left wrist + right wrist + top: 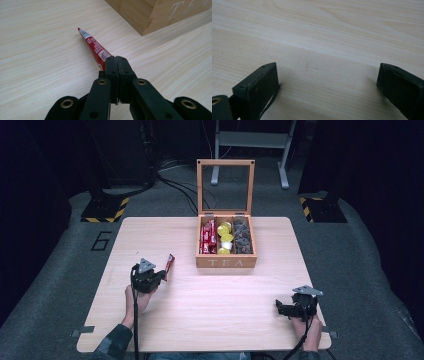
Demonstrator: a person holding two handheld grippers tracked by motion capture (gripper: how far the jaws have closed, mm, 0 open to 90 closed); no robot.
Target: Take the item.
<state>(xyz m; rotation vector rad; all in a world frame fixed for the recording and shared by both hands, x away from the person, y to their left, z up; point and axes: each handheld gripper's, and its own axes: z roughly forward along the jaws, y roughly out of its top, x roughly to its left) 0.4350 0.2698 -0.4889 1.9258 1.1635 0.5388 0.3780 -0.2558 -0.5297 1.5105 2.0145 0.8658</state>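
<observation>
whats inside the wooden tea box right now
The tea box holds red packets on the left, yellow capsules in the middle and dark pieces on the right. Anything beneath those top layers is covered.

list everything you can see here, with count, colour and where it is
wooden tea box: one, light brown, lid up, far middle of the table
red sachets in the box: several, red, left compartment
yellow capsules: several, yellow, middle compartment
dark pieces: several, dark grey-brown, right compartment
red sachet: one, red with white labels, pinched at one end, left of the box
table: one, pale wood
hazard-striped bases: two, black and yellow, on the floor beyond the table
metal stand: one, grey, behind the box
left gripper: one, black, fingers shut on the red sachet
right gripper: one, black, fingers wide apart over bare table
forearms: two, at the near edge
</observation>
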